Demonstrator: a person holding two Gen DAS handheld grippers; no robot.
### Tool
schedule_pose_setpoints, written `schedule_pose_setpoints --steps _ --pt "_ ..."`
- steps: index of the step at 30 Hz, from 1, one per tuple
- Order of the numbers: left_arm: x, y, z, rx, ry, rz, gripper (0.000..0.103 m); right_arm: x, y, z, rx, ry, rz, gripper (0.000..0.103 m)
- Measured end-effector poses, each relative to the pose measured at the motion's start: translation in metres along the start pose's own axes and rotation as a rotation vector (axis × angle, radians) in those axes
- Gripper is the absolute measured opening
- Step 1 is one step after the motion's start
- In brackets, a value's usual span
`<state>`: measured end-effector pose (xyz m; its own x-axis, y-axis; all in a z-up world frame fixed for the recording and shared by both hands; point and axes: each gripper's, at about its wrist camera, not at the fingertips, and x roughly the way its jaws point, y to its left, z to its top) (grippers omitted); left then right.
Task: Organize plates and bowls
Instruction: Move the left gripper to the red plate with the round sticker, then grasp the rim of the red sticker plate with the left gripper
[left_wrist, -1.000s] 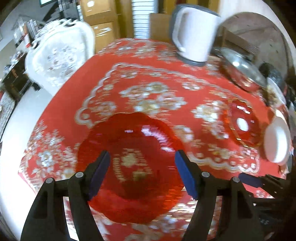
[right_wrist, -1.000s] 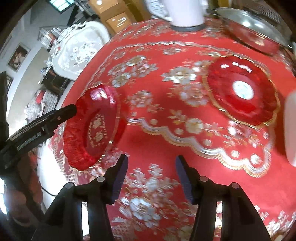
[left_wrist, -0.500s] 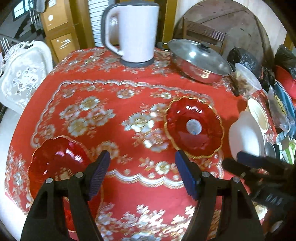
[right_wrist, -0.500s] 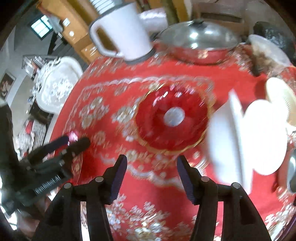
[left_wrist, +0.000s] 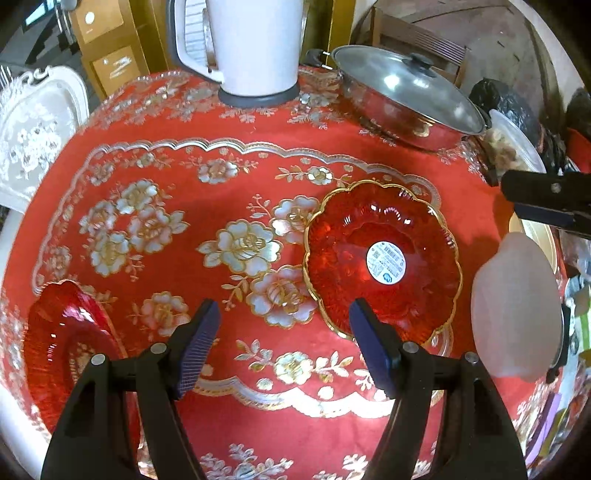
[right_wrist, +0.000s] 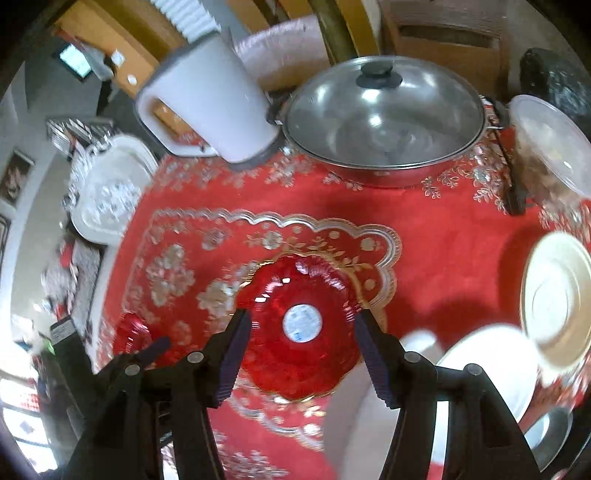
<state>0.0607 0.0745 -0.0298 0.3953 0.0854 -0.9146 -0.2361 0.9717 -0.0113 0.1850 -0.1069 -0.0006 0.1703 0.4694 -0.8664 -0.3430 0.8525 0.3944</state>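
Since a second ago our left claw (left_wrist: 282, 343), spread wide and empty, has swung from the small red dish (left_wrist: 66, 347) toward the gold-rimmed red plate (left_wrist: 382, 258), where our equally wide right claw (right_wrist: 303, 360) hovers, likely for stacking.

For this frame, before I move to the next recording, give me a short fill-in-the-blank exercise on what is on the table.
1. The gold-rimmed red plate carries a round ____ sticker at its centre.
2. The steel pan is covered by a ____.
3. Both the left gripper and the right gripper have their jaws ____.
4. The white kettle stands on a ____ tablecloth.

Missing words: white; lid; open; red
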Motion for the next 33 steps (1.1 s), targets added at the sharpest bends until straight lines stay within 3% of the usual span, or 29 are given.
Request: schedule_pose_setpoints --steps 13,19,23,27,30,31,33 --pt "0.042 -0.013 0.004 -0.028 0.09 -0.001 0.072 0.091 -0.016 0.032 -0.221 0.274 -0.103 0.06" --pt "0.057 -0.02 0.006 -0.039 0.126 -0.029 0.072 0.117 -0.023 0.031 -0.28 0.361 -0.084 0.057" --pt "0.068 -0.027 0.007 -0.032 0.154 -0.024 0.072 0.129 -0.022 0.03 -0.303 0.4 -0.066 0.031" --pt "0.074 -0.037 0.008 0.006 0.165 -0.009 0.074 0.135 -0.019 0.03 -0.321 0.416 -0.06 0.016" --pt "0.075 -0.043 0.008 0.032 0.158 -0.009 0.074 0.135 -0.017 0.031 -0.311 0.401 -0.058 0.014" --pt "0.074 -0.042 0.008 0.027 0.148 -0.009 0.064 0.134 -0.016 0.032 -0.307 0.392 -0.05 0.013" --pt "0.072 -0.038 0.009 0.003 0.134 -0.017 0.055 0.128 -0.012 0.032 -0.312 0.365 -0.053 0.012"
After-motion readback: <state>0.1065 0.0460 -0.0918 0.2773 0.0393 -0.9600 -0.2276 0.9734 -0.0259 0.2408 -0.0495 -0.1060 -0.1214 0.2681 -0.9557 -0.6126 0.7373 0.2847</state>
